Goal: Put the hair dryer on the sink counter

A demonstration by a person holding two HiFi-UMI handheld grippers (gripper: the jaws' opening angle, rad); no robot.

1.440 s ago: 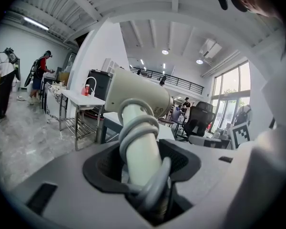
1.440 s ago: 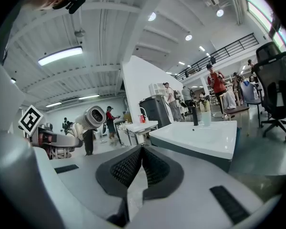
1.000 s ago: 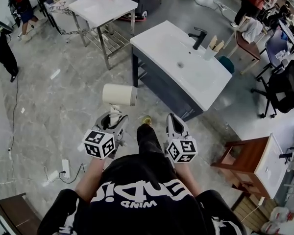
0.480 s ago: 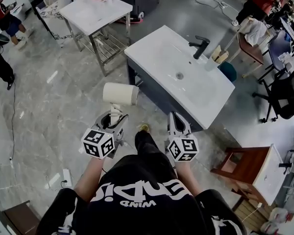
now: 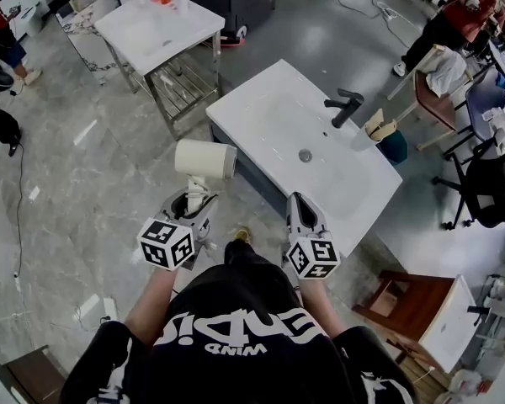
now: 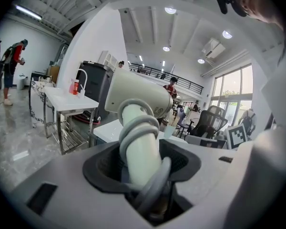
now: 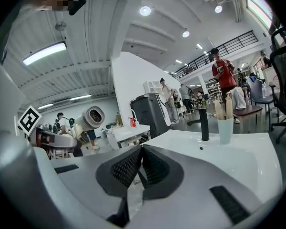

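Pinching hair dryer (image 5: 204, 160) by handle with left tongs (image 5: 194, 200), middle left of frame, up in air, near sink worktop (image 5: 252, 108), not on it yet. Pressing right tongs (image 5: 297, 202) together, empty. Left to do: carry over worktop, set down, let go.

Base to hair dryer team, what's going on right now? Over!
Left gripper shut on hair dryer handle. Right gripper shut, empty. Not yet on sink counter. Faucet and cup at far side.
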